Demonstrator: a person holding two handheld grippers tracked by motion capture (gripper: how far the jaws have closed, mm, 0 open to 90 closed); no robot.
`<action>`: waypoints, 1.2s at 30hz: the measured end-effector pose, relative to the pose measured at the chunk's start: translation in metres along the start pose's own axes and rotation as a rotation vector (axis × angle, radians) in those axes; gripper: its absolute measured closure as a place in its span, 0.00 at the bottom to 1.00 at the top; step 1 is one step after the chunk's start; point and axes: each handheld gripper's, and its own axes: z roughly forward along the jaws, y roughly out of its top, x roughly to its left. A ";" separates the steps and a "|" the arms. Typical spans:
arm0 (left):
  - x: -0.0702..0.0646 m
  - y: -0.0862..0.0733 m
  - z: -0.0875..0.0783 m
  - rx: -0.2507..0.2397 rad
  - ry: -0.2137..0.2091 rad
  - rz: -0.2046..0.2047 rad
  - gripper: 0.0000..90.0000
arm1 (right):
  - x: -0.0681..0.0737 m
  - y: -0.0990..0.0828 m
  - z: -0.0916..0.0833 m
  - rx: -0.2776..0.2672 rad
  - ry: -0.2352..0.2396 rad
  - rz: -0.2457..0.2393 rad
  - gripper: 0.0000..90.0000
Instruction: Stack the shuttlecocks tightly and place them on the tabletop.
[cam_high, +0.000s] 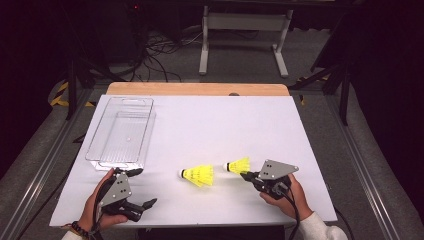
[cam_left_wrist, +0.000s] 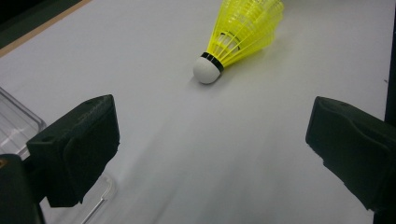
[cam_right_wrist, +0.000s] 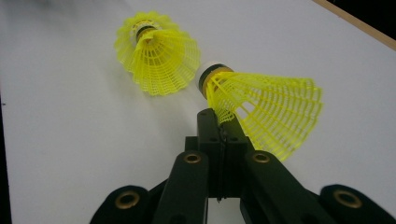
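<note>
The right gripper (cam_high: 248, 176), near the table's right near edge, pinches the skirt edge of a yellow plastic shuttlecock (cam_high: 238, 165) between closed jaws. A second yellow shuttlecock (cam_high: 198, 175) lies just left on the white tabletop (cam_high: 225, 125). The left gripper (cam_high: 141, 188) rests wide open at the near-left edge. Beyond it stands an empty clear plastic bin (cam_high: 121, 132); broad bare surface stretches farther off.

Two shuttlecocks (cam_high: 197, 175) (cam_high: 238, 165) lie side by side on the table (cam_high: 225, 125) (tray (cam_high: 121, 132) far left)
</note>
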 end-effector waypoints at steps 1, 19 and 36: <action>0.000 0.000 0.000 0.001 0.001 0.001 0.04 | 0.001 -0.001 0.000 0.002 0.004 0.000 1.00; 0.000 0.000 0.001 0.001 -0.003 0.006 0.04 | 0.009 -0.005 0.007 0.024 0.042 -0.004 1.00; 0.001 -0.001 0.001 0.007 -0.005 0.008 0.04 | 0.016 -0.001 0.026 0.031 0.082 -0.015 1.00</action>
